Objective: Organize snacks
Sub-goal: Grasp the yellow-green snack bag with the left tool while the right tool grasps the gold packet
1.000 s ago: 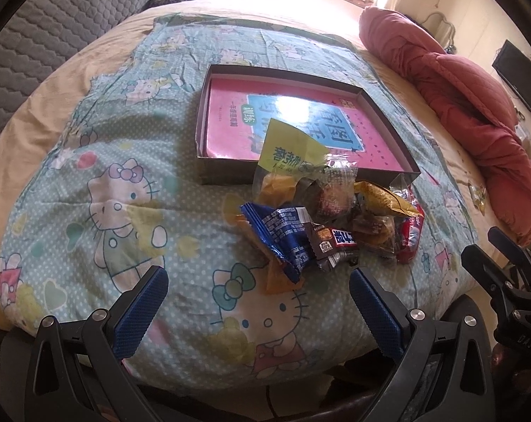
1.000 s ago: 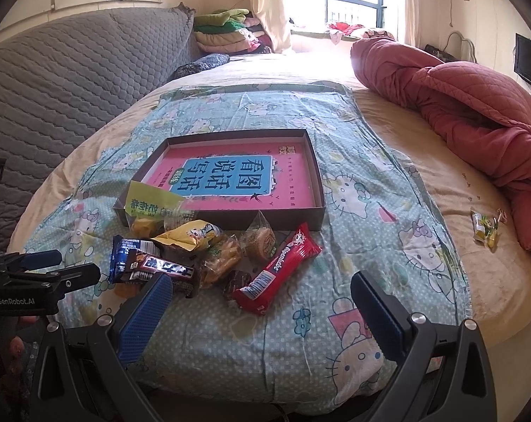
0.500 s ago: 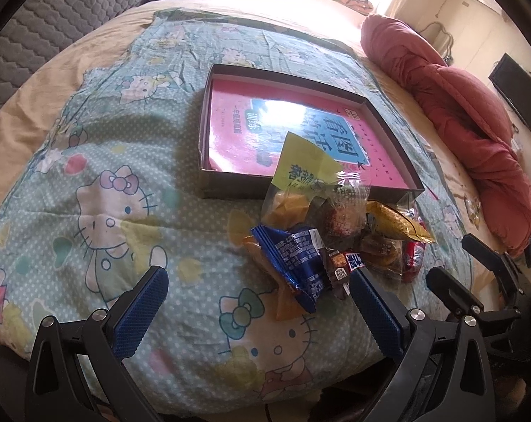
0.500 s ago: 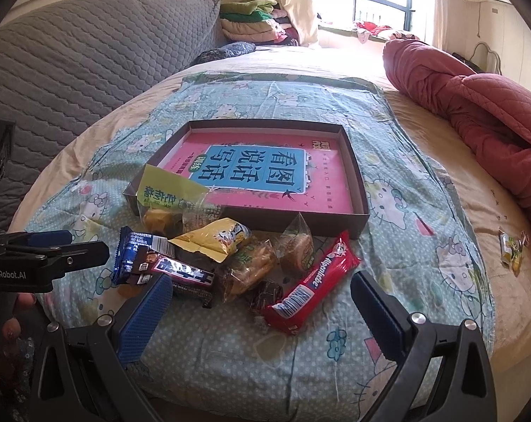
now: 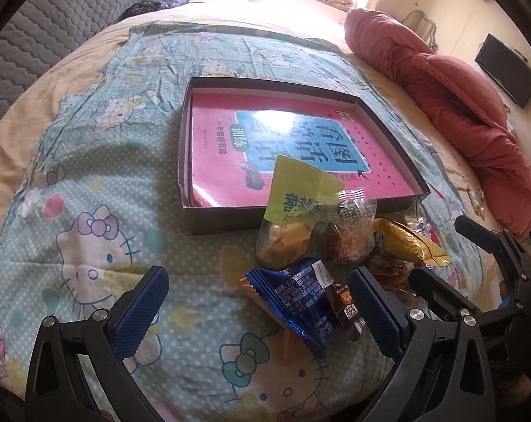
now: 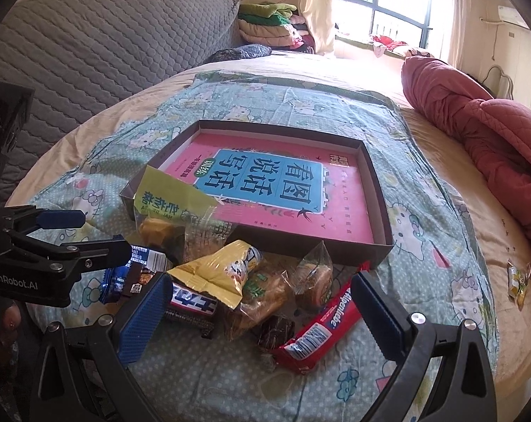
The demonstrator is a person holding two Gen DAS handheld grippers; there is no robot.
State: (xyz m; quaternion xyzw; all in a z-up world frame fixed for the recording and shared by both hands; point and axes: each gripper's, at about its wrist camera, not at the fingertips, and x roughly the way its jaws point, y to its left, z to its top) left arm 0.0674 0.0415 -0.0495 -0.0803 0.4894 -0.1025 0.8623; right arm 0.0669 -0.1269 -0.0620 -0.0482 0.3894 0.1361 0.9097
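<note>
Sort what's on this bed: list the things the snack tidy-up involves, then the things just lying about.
Part of the job:
blue wrapper packet
red biscuit roll
yellow snack bag
green-labelled clear bag
shallow box

Just lying about:
red quilt
folded blankets
Hello Kitty sheet
pink book lining the box

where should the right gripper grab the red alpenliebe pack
Across its narrow width near the middle, coming down from above. The red Alpenliebe pack lies flat at the pile's right edge, long and slim, its right side bare, beside the open right gripper.
</note>
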